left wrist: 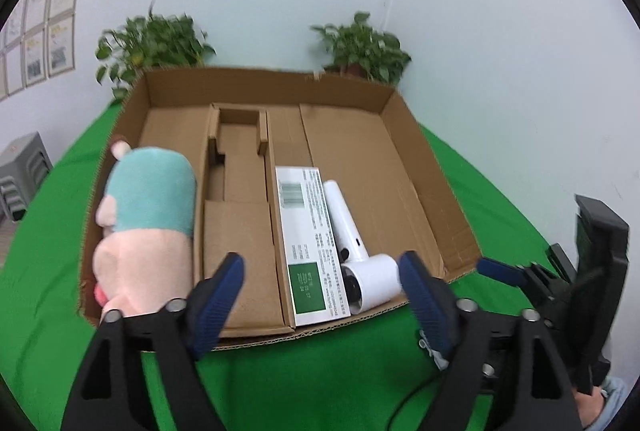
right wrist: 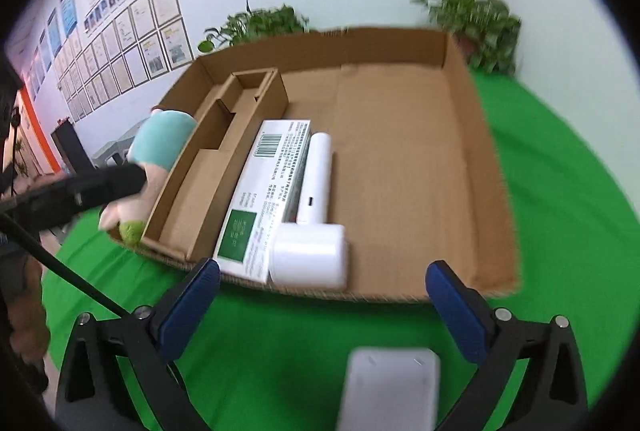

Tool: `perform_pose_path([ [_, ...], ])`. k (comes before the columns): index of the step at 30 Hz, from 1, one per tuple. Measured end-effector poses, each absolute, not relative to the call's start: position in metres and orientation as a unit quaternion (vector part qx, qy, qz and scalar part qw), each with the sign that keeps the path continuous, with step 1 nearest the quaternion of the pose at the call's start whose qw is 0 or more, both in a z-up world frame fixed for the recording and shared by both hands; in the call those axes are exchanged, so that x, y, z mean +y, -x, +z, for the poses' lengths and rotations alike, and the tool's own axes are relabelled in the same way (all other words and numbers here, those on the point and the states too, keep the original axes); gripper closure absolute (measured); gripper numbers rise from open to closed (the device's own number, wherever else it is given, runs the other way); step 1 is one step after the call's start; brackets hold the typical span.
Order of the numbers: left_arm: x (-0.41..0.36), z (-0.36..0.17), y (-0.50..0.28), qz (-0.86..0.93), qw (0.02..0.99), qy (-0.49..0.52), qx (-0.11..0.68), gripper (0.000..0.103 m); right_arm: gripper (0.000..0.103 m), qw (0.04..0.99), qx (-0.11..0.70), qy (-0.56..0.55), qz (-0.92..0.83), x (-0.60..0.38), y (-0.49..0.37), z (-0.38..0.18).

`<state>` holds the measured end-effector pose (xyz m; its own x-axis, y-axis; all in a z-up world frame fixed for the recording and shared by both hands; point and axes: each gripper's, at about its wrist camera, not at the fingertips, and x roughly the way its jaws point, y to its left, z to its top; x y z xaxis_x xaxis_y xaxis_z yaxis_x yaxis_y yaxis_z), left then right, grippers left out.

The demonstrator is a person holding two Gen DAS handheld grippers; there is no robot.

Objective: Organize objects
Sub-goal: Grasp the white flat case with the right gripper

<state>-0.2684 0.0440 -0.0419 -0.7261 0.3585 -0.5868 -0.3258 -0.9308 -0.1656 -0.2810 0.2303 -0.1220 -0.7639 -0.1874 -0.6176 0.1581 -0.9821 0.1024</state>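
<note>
One cardboard tray (left wrist: pixel 420 167) on the green counter (left wrist: pixel 320 371) holds one plush toy (left wrist: pixel 148 227), one printed carton (left wrist: pixel 306 243), one white hair dryer (left wrist: pixel 360 263). Left tool (left wrist: pixel 320 271) and right tool (right wrist: pixel 322 281) both gape wide, empty, angled downward before the tray.

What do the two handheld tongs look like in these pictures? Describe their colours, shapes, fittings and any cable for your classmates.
Both the left tongs and the right tongs share one design: matte black frames with triangular cut-outs, round silver bolts at the joints, and two fingers tipped with ribbed dark blue pads. In the right wrist view, a thin black cable trails from the left tool's black body.
</note>
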Motion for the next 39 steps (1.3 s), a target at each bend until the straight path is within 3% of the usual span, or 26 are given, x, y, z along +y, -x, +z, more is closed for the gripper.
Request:
perform_pose_path([
  [3, 0.047, -0.034, 0.242, 0.94, 0.175, 0.292, -0.017, 0.009, 0.001, 0.086, -0.026, -0.307, -0.947, 0.239, 0.263, -0.12],
  [14, 0.056, -0.033, 0.21, 0.941, 0.162, 0.297, -0.014, 0.008, 0.001, 0.1, -0.045, -0.304, -0.946, 0.259, 0.241, -0.122],
  [28, 0.07, -0.099, 0.231, 0.898, 0.221, 0.378, -0.048, 0.008, 0.001, 0.068, -0.014, -0.423, -0.904, 0.266, 0.24, -0.203],
  [31, 0.071, -0.108, 0.235, 0.887, 0.239, 0.39, -0.062, 0.008, 0.006, 0.066, 0.003, -0.423, -0.904, 0.262, 0.237, -0.203],
  [33, 0.071, -0.112, 0.235, 0.882, 0.248, 0.395, -0.072, 0.008, 0.029, 0.072, 0.017, -0.425, -0.902, 0.257, 0.234, -0.204],
  [34, 0.071, -0.113, 0.235, 0.88, 0.252, 0.396, -0.075, 0.009, 0.034, 0.074, 0.02, -0.427, -0.901, 0.256, 0.233, -0.205],
  [39, 0.078, -0.117, 0.233, 0.87, 0.275, 0.401, -0.079, 0.013, 0.036, 0.079, 0.025, -0.425, -0.901, 0.255, 0.223, -0.207],
])
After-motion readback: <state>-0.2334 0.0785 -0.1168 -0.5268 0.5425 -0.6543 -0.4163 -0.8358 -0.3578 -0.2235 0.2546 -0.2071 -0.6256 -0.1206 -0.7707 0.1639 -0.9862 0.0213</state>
